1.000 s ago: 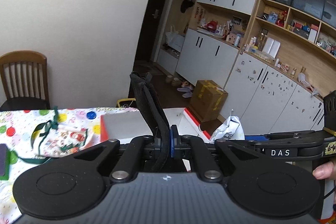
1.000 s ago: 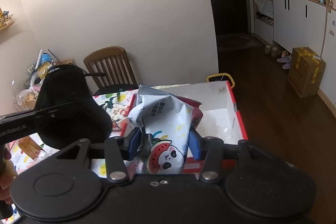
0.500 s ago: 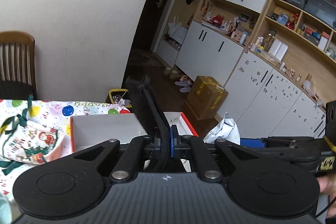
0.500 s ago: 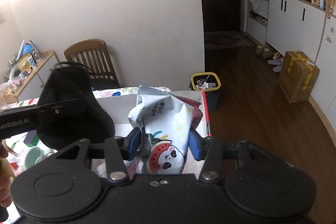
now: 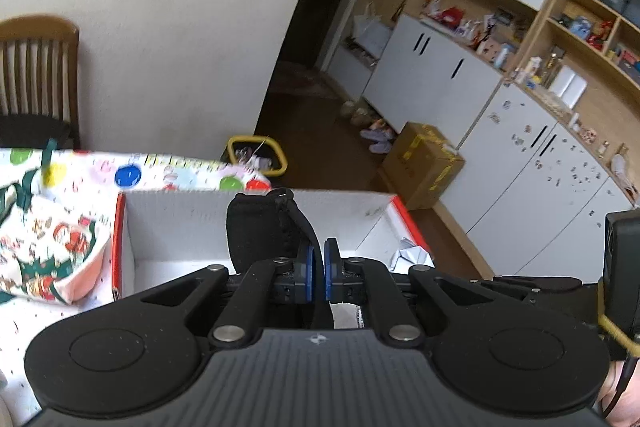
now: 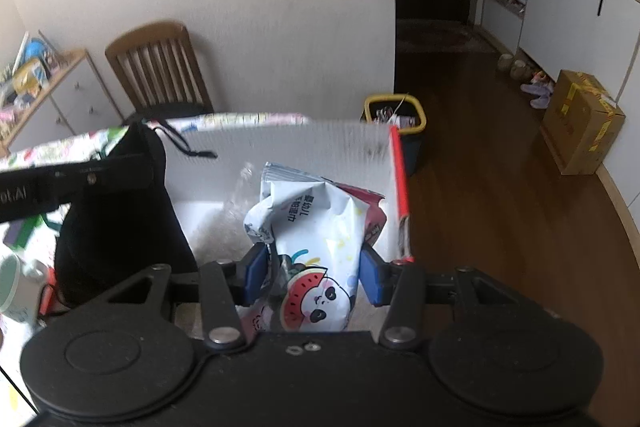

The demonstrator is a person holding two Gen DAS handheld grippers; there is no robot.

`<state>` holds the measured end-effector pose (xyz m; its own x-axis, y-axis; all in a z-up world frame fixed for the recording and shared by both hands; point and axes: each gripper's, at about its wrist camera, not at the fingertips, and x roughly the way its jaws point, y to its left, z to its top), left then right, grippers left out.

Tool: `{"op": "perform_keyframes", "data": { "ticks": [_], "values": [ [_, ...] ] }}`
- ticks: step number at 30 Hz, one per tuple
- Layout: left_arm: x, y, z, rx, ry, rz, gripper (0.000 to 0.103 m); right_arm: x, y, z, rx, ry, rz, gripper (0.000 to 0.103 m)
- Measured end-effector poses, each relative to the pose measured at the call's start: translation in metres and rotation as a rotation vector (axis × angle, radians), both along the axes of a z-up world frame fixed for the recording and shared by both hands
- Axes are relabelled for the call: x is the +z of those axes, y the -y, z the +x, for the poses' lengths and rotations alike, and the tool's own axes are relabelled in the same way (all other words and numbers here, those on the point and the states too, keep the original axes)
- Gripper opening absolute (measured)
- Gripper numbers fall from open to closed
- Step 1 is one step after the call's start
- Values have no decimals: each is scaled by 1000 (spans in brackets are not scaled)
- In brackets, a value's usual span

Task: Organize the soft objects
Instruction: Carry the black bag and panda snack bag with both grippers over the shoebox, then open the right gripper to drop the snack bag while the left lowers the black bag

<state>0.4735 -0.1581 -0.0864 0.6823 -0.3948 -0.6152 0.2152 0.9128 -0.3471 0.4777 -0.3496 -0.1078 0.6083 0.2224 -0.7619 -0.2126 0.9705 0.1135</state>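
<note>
While both grippers hang over the white box [image 6: 288, 147], the left gripper [image 5: 316, 277] pinching a black pouch [image 5: 264, 227] and the right gripper [image 6: 312, 277] clamping a wipes pack [image 6: 316, 227], the next step seems to be lowering and releasing the 2 inside.

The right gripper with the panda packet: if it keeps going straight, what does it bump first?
Probably the white far wall of the red-edged cardboard box. The right gripper points at it, clamping the watermelon-and-panda wipes packet, whose top would touch first; depth is unclear.
</note>
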Motion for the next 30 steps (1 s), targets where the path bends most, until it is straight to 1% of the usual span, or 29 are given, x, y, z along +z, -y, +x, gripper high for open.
{"op": "perform_keyframes", "data": {
  "ticks": [7,10,16,20,22,25,29,30],
  "values": [
    [-26,-3,10,17,-85,18,5,-21,-19,4,65,-37,-60,48],
    [-34,-2,12,14,-109,35,5,-24,-27,5,90,-17,-115,49],
    [-50,4,15,5,-173,81,5,-27,-37,5,130,-16,-174,49],
    [-59,9,14,-1,-213,124,5,-31,-44,6,154,-35,-185,50],
    [-63,6,12,4,-214,131,5,-33,-45,5,160,-32,-193,50],
    [-63,5,11,1,-223,135,5,-33,-45,3,171,-35,-188,54],
    [-61,3,8,9,-224,142,6,-29,-43,-2,178,-22,-182,66],
    [-59,3,7,8,-221,150,6,-28,-43,-3,180,-18,-184,66]
  ]
}}
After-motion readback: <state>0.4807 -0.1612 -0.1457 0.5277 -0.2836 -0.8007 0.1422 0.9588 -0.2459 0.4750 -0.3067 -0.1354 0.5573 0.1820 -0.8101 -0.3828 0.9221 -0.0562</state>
